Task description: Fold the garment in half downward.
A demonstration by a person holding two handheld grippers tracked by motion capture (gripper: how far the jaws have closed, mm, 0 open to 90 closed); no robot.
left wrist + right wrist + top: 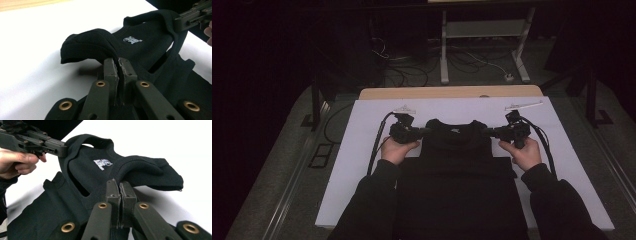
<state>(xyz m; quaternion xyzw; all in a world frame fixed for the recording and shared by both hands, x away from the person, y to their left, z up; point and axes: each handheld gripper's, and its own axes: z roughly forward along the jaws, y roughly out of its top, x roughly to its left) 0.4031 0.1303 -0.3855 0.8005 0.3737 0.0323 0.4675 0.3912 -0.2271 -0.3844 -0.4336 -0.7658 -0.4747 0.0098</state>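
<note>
Near: shirt [459,185] body at lower centre, over sheet [362,150] | Mid: left gripper [424,132], right gripper [488,132] clamped on shoulders, level, facing inward | Axis: shoulder line across frame, hands equally near | Far: collar [457,125] raised.

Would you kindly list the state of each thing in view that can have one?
Black shirt: partly folded, its collar end lifted off the white sheet by both shoulders.
Left gripper: shut on the shirt's shoulder.
Right gripper: shut on the other shoulder.
White sheet: spread flat over the table.
</note>
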